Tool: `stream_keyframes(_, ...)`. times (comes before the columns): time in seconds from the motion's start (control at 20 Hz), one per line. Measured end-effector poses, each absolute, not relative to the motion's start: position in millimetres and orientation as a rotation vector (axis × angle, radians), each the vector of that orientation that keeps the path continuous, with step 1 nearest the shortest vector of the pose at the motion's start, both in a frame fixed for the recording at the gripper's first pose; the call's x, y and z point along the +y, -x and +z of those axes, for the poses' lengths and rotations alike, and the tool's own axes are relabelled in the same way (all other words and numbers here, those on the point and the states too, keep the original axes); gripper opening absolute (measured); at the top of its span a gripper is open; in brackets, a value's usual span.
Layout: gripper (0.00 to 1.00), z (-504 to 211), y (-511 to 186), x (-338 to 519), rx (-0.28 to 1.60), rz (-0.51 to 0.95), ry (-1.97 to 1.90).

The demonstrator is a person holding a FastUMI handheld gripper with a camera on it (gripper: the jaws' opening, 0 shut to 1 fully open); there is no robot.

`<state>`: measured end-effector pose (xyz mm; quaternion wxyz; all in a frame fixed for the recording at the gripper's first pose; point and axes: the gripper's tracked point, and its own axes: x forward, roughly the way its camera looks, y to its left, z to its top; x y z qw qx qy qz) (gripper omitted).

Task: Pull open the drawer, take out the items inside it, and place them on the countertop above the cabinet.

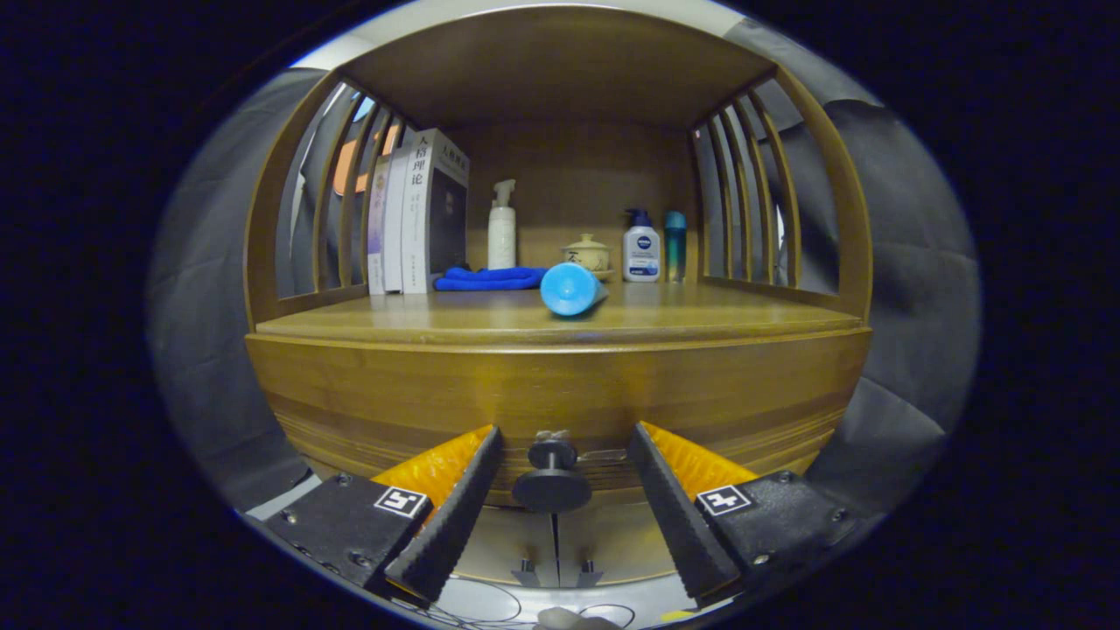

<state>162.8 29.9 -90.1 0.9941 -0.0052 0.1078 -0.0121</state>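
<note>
1. Your jaws stand open, one finger (455,499) on each side of the knob (552,477) at the lower centre of the frame. Neither finger touches it; there is a clear gap on both sides.
2. The knob sits midway between the fingers, which fits a grip on it: closing would bring both fingers onto its stem or disc evenly.
3. The drawer (560,394) looks shut. Its front runs flush under the tabletop (700,319) edge, and nothing of its inside shows, so you cannot tell what it holds.
4. A blue tube (570,289) lies on its side near the front of the tabletop, centre frame, its round end facing you. Lying flat, it could roll.
5. Further back stand books (420,214) at the upper left, a blue cloth (490,278) beside them, a spray bottle (501,229), a lidded cup (587,254), a pump bottle (641,249) and a small teal bottle (675,245), all against the rear wall, leaving the front strip free.
6. This scene fits two stages: drawer shut with its items inside, or items such as the tube already up top and the drawer pushed back in.
</note>
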Motion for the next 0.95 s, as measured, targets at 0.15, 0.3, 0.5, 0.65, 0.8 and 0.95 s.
stream_keyframes(0.15, 0.97, -75, -129, 22, 0.188, -0.026, -0.019)
stream_keyframes(0.3, 0.97, -53, -80, 9, 0.145, -0.032, -0.045)
stream_keyframes(0.5, 0.97, -26, -34, -5, 0.109, -0.028, 0.006)
stream_keyframes(0.65, 0.97, -12, -19, -17, 0.08, -0.038, -0.004)
stream_keyframes(0.8, 0.97, -8, -15, -29, 0.062, -0.068, 0.0)
stream_keyframes(0.95, 0.97, 2, -14, -30, 0.025, -0.083, 0.035)
